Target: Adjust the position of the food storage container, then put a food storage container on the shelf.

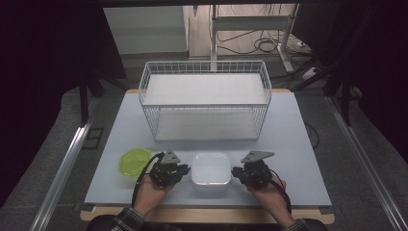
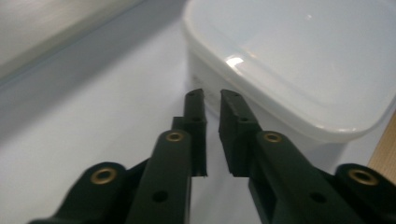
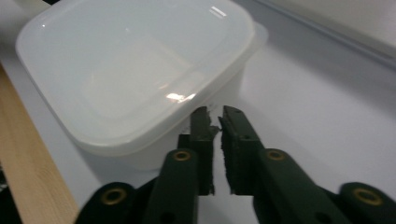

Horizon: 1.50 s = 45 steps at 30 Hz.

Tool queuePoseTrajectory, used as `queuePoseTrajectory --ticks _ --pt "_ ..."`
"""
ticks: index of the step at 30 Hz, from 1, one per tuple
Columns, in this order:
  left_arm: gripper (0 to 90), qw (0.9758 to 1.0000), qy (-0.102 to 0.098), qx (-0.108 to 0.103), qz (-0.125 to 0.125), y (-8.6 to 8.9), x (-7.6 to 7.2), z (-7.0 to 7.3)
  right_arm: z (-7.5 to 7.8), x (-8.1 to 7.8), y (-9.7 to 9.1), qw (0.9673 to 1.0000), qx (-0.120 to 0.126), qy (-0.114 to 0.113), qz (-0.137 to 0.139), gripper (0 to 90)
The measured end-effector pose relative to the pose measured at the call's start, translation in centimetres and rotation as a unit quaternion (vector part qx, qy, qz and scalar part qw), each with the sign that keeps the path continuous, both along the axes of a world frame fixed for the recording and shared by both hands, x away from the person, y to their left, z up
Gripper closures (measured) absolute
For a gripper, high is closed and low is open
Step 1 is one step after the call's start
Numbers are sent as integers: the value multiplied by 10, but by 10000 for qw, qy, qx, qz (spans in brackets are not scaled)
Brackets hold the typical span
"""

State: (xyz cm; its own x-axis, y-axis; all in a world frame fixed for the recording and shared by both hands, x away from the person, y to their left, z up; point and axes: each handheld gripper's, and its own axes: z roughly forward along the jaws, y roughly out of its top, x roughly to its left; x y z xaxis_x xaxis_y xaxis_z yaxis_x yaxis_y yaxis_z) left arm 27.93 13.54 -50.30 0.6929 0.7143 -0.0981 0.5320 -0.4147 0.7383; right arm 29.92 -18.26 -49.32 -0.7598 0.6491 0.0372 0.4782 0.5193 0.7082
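**Lidded container flanked by both grippers**

White lidded container (image 1: 211,173) sits at lower centre of the high view on the pale table (image 1: 298,144), squarish, no clear long axis. Left gripper (image 1: 183,170) just off its left wall, right gripper (image 1: 236,173) just off its right wall; both about equally near. Each has jaws parted a narrow slit, holding nothing. Green bowl (image 1: 133,161) lower left; wire basket (image 1: 205,98) above.

A white, square, round-cornered plastic container (image 1: 211,172), lidded and upright, is set between the left gripper (image 1: 185,169) and right gripper (image 1: 235,172), just beside each one's tips.
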Motion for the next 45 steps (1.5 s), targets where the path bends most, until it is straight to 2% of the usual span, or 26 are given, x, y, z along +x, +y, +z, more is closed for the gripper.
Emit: queuePoseTrajectory --ticks 1,2,3,5,6,8,9,10,12,13,15,16,22,27,33,35,37,39,40,45 --pt "753 10000 0 0 0 0 0 0 0 0 0 10000 0 0 0 774" --pt "699 9998 -112 -98 92 11 -9 4 3 -3 -5 9999 76 -134 -17 707" --pt "661 9998 -112 -98 92 11 -9 4 6 -4 -8 9998 98 -189 -32 671" --pt "574 9993 -274 -214 138 22 -20 9 8 -6 -12 9994 114 -314 -32 602" --pt "539 9993 -274 -214 138 22 -20 9 10 -7 -15 9992 133 -378 -17 566" --pt "459 9985 -327 -393 199 29 -26 11 12 -10 -20 9989 241 -414 -12 498" --pt "404 9985 -327 -393 199 29 -26 11 12 -10 -20 9989 241 -414 -12 498" --pt "350 9983 -355 -418 187 31 -29 9 14 -12 -25 9984 350 -447 9 431" --pt "300 9985 -360 -383 172 31 -30 7 14 -12 -26 9982 374 -469 32 407" --pt "271 9988 -362 -287 140 32 -33 5 15 -14 -27 9978 416 -504 84 340" --pt "235 9990 -351 -258 128 32 -35 4 15 -15 -28 9978 424 -511 90 319" --pt "207 9991 -348 -227 128 32 -37 3 15 -16 -28 9977 432 -507 113 268" --pt "136 9993 -306 -232 30 33 -44 -4 11 -20 -31 9977 463 -491 83 168" --pt "118 9991 -279 -307 -14 33 -46 -6 10 -21 -34 9977 501 -443 60 147" --pt "104 9989 -377 -262 -25 33 -47 -8 6 -23 -37 9982 427 -415 65 132" --pt "102 9989 -392 -247 -35 32 -46 -8 6 -23 -37 9982 441 -403 54 129" --pt "102 9984 -505 -257 -65 31 -46 -8 6 -23 -37 9981 459 -417 66 118" --pt "100 9982 -530 -281 -76 31 -46 -8 6 -23 -37 9979 478 -436 65 107" --pt "97 9976 -616 -280 -122 31 -46 -8 6 -22 -37 9979 477 -443 69 100" --pt "89 9973 -667 -250 -203 31 -44 -11 5 -22 -36 9976 513 -467 50 85"
